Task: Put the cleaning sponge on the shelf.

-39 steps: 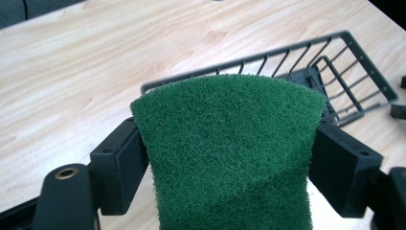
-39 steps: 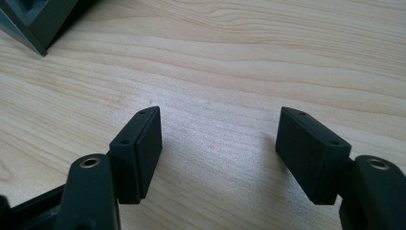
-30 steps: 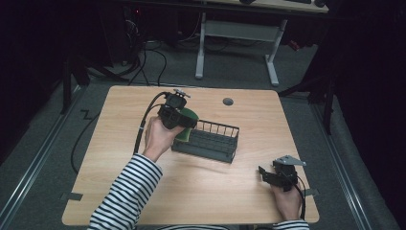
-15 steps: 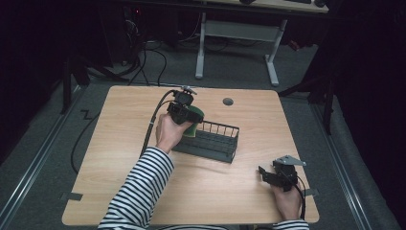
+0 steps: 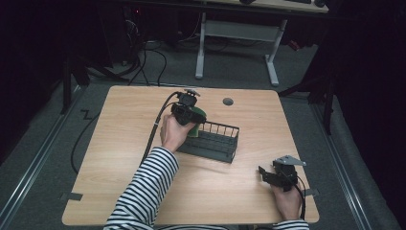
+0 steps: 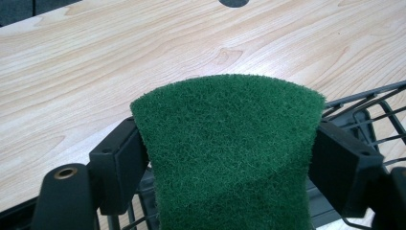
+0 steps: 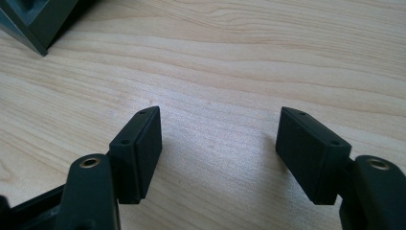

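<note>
Firmly between left tongs (image 6: 225,158): green scouring pad (image 6: 230,153)

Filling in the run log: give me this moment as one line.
left gripper: shut on green scouring pad, over wire basket's left end | right gripper: open, empty, low over wooden table

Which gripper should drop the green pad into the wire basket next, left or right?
Left, I'd say. The left gripper is shut on the green scouring pad at the wire basket's left end. The right gripper rests open and empty on the table, well clear of it.
</note>
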Demonstrator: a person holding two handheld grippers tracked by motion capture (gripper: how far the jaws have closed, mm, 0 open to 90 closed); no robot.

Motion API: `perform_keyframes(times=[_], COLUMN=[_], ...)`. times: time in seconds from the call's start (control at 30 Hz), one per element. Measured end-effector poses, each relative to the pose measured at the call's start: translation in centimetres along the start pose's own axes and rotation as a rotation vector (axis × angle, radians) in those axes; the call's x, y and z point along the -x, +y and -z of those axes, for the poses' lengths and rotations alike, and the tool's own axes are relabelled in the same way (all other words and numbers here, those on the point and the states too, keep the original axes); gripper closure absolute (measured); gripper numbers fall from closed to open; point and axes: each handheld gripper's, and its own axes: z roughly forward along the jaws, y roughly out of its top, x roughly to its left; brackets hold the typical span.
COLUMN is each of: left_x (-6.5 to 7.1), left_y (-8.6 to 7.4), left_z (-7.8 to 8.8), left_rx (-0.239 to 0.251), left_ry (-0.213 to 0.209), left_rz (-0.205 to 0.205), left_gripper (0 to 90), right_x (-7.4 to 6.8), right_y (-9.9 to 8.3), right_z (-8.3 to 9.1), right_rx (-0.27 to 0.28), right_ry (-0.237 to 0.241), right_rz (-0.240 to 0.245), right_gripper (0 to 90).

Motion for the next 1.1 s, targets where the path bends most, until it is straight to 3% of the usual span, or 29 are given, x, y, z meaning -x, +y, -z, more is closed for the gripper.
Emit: perform_keyframes(times=[0.23, 1.1], left_x=[0.5, 1.1], left_y=[-0.3, -1.3], left_z=[-0.3, -0.8], left_rx=[-0.009, -0.023], left_ry=[0.039, 0.047], left_rz=[-0.032, -0.045], left_gripper=[21.1, 21.4], right_x=[0.0, 0.0], right_y=[0.0, 0.0], right_z=[0.0, 0.0], right_rx=[0.0, 0.0], right_ry=[0.0, 0.001], right_rz=[0.0, 0.001], right_gripper=[32.8, 32.7])
